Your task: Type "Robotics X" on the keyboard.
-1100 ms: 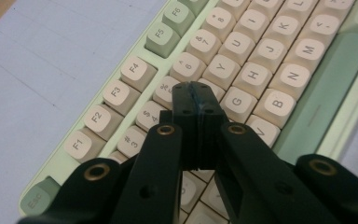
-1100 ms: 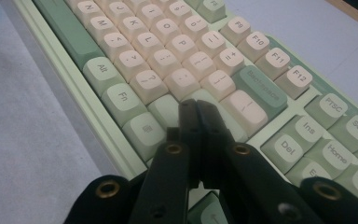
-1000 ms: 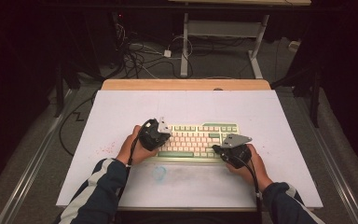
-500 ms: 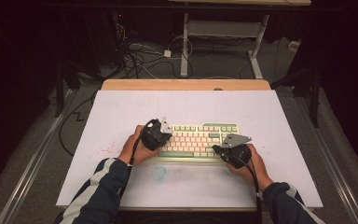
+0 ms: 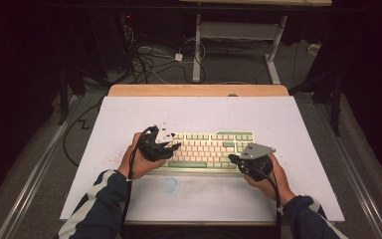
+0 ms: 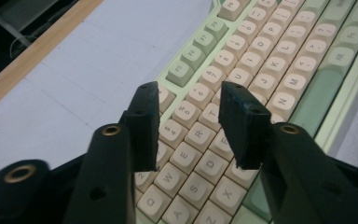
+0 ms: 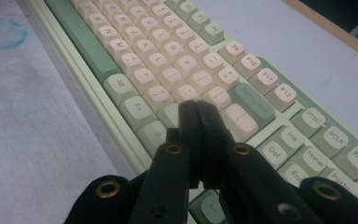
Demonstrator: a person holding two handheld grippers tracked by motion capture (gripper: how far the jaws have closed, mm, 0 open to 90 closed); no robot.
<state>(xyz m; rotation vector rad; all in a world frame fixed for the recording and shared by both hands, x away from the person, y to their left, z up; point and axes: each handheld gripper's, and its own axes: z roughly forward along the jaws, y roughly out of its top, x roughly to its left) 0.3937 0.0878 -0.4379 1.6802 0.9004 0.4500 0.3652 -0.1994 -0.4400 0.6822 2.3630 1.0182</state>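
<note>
- Here, you are holding the right gripper (image 7: 198,109) low over the keyboard (image 5: 214,149), its jaws pressed together on nothing.
- You are poising the left gripper (image 6: 190,95) above the letter keys, its jaws just opening, standing apart and empty.
- The keyboard is lying on the white mat (image 5: 204,112), mid-table.

The right gripper (image 7: 197,109) rises from the bottom edge with its two black jaws pressed together and nothing between them; their tips stand over the right end of the keyboard (image 7: 177,74), near the beige keys beside a wide green key; the keyboard lies slanted on a pale mat (image 7: 32,126); a blue ring mark (image 7: 2,32) is drawn on the mat at upper left; a wooden table edge (image 7: 335,28) runs across the upper right corner.
</note>
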